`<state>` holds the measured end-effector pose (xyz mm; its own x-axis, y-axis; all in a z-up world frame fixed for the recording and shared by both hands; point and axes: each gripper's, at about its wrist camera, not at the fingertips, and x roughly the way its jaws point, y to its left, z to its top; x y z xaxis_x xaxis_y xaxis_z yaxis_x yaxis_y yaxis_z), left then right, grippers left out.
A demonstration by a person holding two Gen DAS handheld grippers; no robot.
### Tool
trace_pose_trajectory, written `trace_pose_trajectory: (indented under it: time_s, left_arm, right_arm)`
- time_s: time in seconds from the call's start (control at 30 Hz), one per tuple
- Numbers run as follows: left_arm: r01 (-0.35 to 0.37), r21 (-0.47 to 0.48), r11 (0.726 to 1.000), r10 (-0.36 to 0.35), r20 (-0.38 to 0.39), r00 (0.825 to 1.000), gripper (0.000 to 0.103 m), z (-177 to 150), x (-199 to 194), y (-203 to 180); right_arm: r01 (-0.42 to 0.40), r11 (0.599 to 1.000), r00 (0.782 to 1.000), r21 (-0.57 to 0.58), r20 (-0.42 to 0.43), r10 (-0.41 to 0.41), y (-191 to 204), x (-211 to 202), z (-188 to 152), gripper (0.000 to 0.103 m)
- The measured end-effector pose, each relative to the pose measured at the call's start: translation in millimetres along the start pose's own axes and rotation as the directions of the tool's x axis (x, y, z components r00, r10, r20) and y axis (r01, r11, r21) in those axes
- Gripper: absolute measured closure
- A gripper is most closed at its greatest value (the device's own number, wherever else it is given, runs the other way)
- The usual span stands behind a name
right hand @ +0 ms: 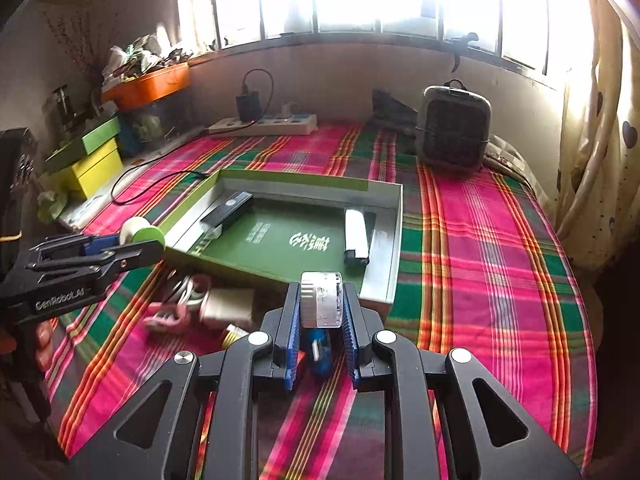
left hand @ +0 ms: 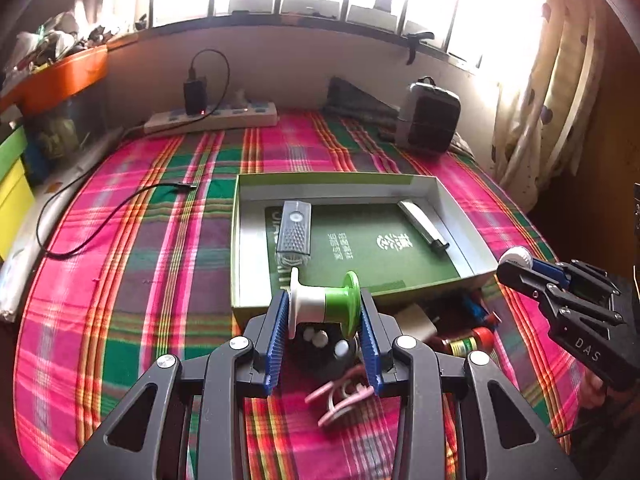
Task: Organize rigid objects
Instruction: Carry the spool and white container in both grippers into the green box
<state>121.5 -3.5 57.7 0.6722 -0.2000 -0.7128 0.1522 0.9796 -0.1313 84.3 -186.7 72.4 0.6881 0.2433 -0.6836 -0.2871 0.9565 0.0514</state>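
Left wrist view: the left gripper [left hand: 324, 312] has its fingers closed on a white-and-green spool [left hand: 325, 300], held above the near edge of the green box [left hand: 248, 240] on the bed, likely for dropping in.

Right wrist view: the right gripper [right hand: 322, 308] pinches a small silvery cylinder [right hand: 321, 300] tightly, poised before the same box, which already holds two objects.

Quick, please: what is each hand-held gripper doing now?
Left hand-held gripper: closed on the spool.
Right hand-held gripper: closed on the round case.
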Motion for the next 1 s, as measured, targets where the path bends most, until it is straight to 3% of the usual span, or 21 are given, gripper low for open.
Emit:
trace_pose_trajectory:
  time_s: [0.37,1.0]
  left_arm:
    - [0.047,0.006,0.999,-0.046,-0.038,0.998,0.070,19,28,-6]
    - [0.020,0.060,0.998,-0.011,-0.142,0.990,0.070,28,83,-20]
  right_arm:
    - [-0.004,1.000,0.998,0.019,-0.057,0.005,-10,37,19,0.083]
    - [-0.018,1.000,0.986,-0.015,-0.165,0.015,-14,79,29,0.083]
